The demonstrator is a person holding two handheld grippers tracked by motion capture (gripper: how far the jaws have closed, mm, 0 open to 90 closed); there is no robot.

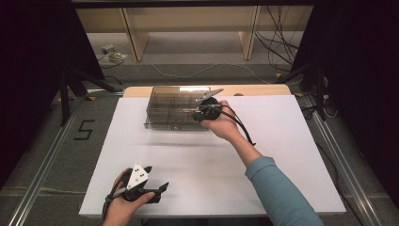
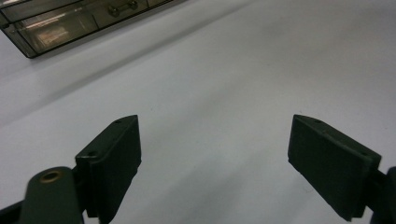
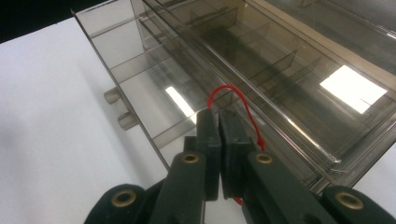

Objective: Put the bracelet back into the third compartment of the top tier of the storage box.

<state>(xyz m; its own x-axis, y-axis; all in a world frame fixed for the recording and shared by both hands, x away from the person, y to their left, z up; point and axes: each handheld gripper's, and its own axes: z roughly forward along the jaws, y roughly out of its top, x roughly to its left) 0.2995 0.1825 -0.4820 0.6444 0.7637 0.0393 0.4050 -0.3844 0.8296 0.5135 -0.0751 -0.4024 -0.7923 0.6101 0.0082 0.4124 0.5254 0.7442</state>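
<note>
Pinching red wire (image 3: 233, 95) between jaws

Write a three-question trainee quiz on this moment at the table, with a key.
1. True or false: the left gripper has its jaws shut.
2. What does the right gripper pinch? A) thin red loop B) screw C) nothing
3. Fill in: the right gripper is at the clear compartment ____.

Key:
1. False; its jaws stand wide apart over the white tabletop.
2. A; the loop sticks out above the closed jaws.
3. Box; smoky, transparent, divided inside, with a latch tab on its side.
</note>
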